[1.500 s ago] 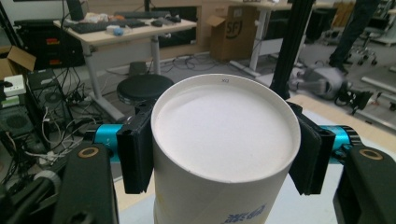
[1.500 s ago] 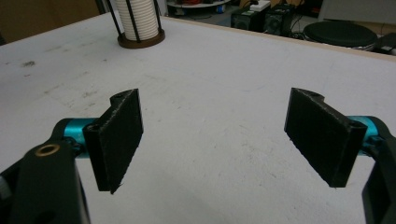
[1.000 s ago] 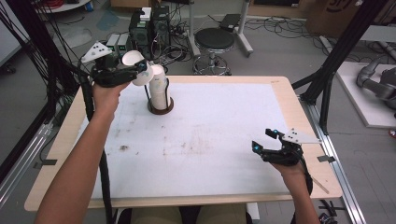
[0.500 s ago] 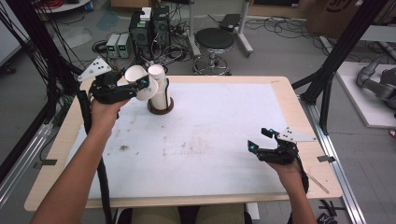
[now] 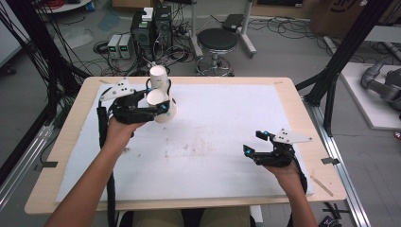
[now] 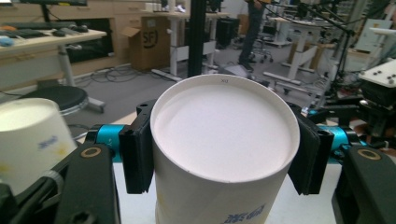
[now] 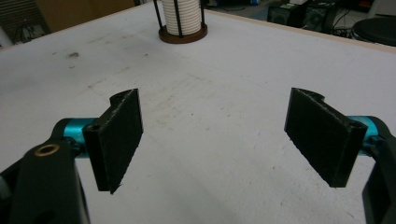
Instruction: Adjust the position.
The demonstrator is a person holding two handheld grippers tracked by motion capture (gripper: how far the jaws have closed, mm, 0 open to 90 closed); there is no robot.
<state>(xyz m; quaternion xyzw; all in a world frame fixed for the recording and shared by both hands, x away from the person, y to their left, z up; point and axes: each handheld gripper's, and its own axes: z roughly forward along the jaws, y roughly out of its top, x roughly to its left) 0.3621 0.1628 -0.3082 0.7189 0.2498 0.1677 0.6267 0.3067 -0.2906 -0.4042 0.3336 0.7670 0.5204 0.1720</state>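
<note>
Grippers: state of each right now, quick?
Left gripper: shut on a white paper cup, held above the table.
Right gripper: open, holding nothing, low over the white mat.

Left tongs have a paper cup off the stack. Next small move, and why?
Probably carry the paper cup right and lower it onto the bare white mat. The left tongs clamp it on both sides, lifted beside the cup stack, while the right tongs hang open and empty over the mat.
</note>
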